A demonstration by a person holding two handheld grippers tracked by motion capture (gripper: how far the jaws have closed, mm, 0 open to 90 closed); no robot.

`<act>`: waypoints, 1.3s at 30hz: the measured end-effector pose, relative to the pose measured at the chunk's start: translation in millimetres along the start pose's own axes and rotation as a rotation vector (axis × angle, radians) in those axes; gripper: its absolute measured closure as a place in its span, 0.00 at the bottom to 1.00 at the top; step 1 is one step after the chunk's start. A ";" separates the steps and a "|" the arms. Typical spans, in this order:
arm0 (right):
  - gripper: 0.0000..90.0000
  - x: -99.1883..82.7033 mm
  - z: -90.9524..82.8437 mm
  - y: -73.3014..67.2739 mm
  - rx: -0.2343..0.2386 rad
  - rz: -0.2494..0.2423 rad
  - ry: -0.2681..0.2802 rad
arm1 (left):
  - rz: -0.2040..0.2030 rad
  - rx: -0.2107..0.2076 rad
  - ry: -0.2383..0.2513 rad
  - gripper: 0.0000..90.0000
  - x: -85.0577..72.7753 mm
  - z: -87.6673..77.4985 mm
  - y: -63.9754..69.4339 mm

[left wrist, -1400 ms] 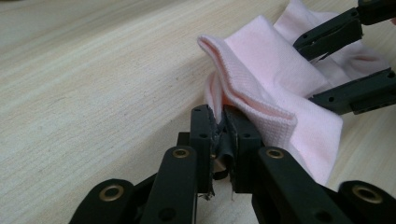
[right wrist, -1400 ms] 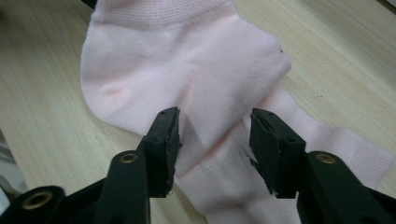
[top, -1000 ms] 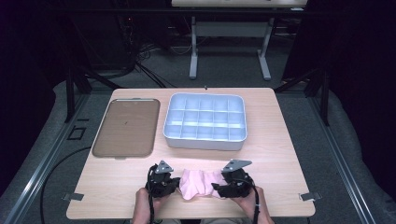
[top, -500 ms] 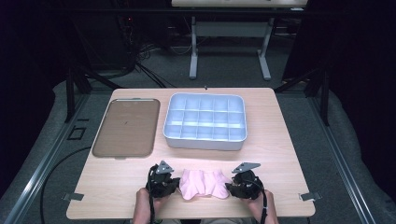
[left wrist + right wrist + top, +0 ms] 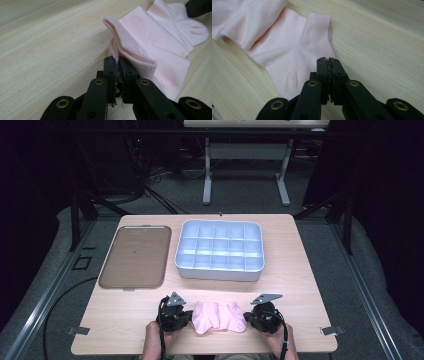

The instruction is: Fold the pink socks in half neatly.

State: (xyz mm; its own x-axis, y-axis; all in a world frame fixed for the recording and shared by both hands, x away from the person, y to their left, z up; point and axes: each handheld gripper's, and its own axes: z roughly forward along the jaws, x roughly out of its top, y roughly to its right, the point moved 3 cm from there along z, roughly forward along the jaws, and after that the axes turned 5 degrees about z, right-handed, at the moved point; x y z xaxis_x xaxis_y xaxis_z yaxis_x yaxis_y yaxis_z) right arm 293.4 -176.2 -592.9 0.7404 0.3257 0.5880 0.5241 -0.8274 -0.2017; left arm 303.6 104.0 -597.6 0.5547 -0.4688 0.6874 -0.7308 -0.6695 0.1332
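Note:
A pale pink sock (image 5: 219, 316) lies crumpled near the table's front edge, between my two grippers. My left gripper (image 5: 190, 316) is at its left end, and in the left gripper view it (image 5: 117, 63) is shut on the ribbed cuff of the sock (image 5: 160, 42). My right gripper (image 5: 246, 317) is at the sock's right end. Its jaws have just been closing, and in the right gripper view it (image 5: 329, 62) pinches the edge of the sock (image 5: 287, 47), where the fabric puckers. The right gripper's tip (image 5: 200, 6) pokes in at the far side of the left gripper view.
A white compartment tray (image 5: 220, 267) stands behind the sock at mid-table. A flat brown tray (image 5: 135, 256) lies to its left. Bare wooden table (image 5: 300, 285) stretches to the right. Hands hold both grippers from the front edge.
My right gripper has moved to the right and slightly down, from over the sock's middle to its right end. The sock now lies spread wider. The left gripper has stayed put.

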 end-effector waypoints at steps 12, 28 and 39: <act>0.99 18.2 -23.9 -3.5 0.062 0.030 0.086 | 0.003 -0.007 0.004 0.95 0.8 0.9 1.4; 0.99 52.0 -20.2 -45.3 0.114 -0.084 0.099 | 0.003 -0.006 0.005 0.96 2.6 3.0 3.0; 0.99 67.4 -0.5 -83.3 0.154 -0.186 0.096 | -0.016 -0.005 0.006 0.96 2.8 3.4 3.7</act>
State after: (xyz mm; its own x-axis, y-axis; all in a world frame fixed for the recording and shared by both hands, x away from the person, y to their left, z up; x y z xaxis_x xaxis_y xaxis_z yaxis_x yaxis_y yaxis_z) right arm 299.5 -85.6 -536.1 0.5856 0.4153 0.6961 0.7111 -0.6754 -0.1953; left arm 303.8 98.2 -597.6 0.5639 -0.4547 0.6894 -0.7238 -0.6740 0.1476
